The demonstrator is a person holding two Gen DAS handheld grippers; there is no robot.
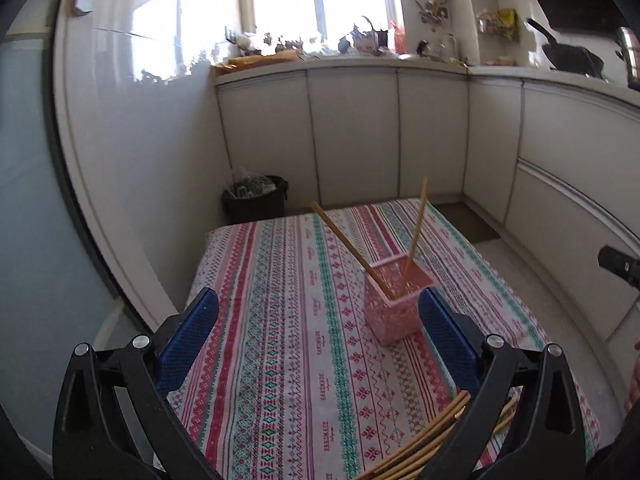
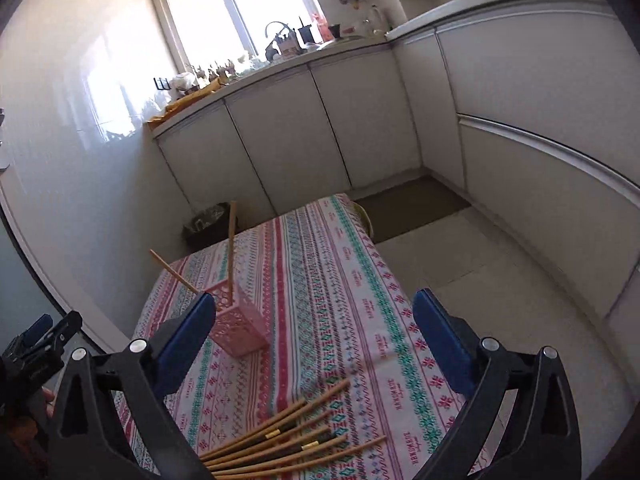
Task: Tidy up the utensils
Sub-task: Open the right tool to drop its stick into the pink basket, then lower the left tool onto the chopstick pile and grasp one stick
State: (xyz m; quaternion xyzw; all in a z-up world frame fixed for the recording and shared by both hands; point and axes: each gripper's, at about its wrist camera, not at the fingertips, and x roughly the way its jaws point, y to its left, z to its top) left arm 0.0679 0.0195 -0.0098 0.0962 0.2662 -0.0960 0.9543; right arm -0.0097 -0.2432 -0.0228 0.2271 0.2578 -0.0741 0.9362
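Left claw (image 1: 318, 312) wide, blue pads empty, over the patterned striped tablecloth on the counter (image 1: 280, 320). Right claw (image 2: 310, 314) also wide, nothing between pads. Pink perforated plastic basket (image 1: 394, 306) stands mid-counter, just beyond the left claw's right pad, holding two bamboo chopsticks (image 1: 416, 236) leaning apart, one left, one nearly upright. Loose bundle of wooden chopsticks (image 2: 288, 436) lies fanned on the near edge, under the right claw. Black trash bin (image 1: 256, 200) on the floor past the far left corner.
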